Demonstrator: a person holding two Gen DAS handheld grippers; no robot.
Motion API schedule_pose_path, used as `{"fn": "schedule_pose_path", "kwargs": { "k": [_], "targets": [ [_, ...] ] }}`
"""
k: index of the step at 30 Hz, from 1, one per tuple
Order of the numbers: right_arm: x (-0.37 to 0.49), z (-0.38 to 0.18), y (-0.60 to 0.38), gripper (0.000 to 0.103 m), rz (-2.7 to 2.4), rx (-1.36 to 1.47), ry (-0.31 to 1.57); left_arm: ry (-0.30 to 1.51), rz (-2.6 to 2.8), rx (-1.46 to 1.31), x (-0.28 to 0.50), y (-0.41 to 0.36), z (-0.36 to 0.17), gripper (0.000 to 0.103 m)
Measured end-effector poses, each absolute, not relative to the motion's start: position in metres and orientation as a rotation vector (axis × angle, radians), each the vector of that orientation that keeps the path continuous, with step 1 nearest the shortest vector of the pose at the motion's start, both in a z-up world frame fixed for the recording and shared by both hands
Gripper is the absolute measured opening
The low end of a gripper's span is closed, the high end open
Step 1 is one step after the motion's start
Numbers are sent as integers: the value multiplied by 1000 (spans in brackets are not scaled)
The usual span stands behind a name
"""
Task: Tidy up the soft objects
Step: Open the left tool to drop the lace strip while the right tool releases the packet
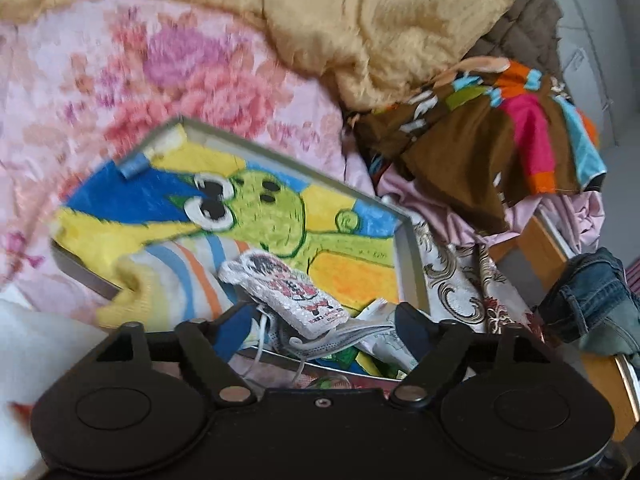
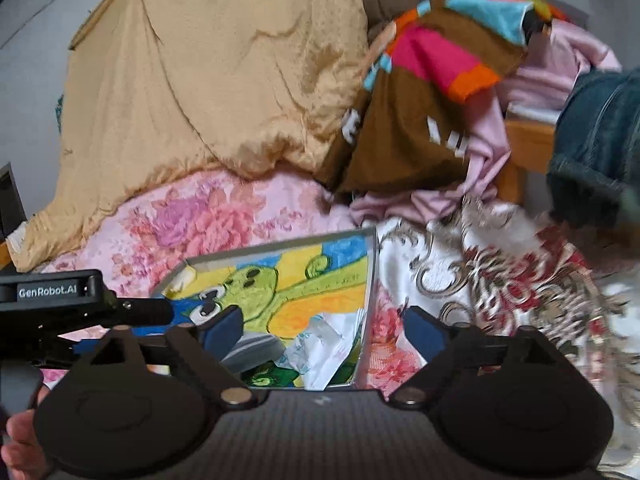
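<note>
A tan quilt point(image 1: 400, 32) fills the top of the frame over a pink floral bedspread point(image 1: 100, 80). At right lies a brown multicoloured cloth point(image 1: 472, 136). The framed cartoon picture point(image 1: 280, 216) sits centre, a striped towel point(image 1: 180, 280) on its lower left. Left tool point(image 1: 320, 324) and right tool point(image 2: 324, 330) both stand apart, clamping nothing.

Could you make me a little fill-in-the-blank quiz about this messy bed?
1. The framed cartoon picture lies on the ____-patterned pink bedspread.
2. The cartoon creature's face is coloured ____.
3. Both the left hand-held gripper and the right hand-held gripper have their jaws ____.
4. The big crumpled quilt behind is ____.

Missing words: flower; green; open; tan
</note>
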State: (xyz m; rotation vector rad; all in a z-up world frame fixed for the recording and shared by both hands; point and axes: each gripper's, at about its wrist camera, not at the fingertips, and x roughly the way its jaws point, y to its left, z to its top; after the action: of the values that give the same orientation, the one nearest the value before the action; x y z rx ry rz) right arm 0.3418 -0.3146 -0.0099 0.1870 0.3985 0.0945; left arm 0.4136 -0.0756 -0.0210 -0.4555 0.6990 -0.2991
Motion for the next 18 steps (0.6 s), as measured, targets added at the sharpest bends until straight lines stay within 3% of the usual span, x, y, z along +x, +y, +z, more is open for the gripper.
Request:
{"fn": "schedule_pose_path", "kwargs": {
  "k": [7,18],
  "targets": [
    [285,21,-306,100,96,133,306,530,-285,-434,348,-61,9,99],
    [198,50,-303,103,82,141,231,329,-245,-401,245,-48,32,102]
  ]
}}
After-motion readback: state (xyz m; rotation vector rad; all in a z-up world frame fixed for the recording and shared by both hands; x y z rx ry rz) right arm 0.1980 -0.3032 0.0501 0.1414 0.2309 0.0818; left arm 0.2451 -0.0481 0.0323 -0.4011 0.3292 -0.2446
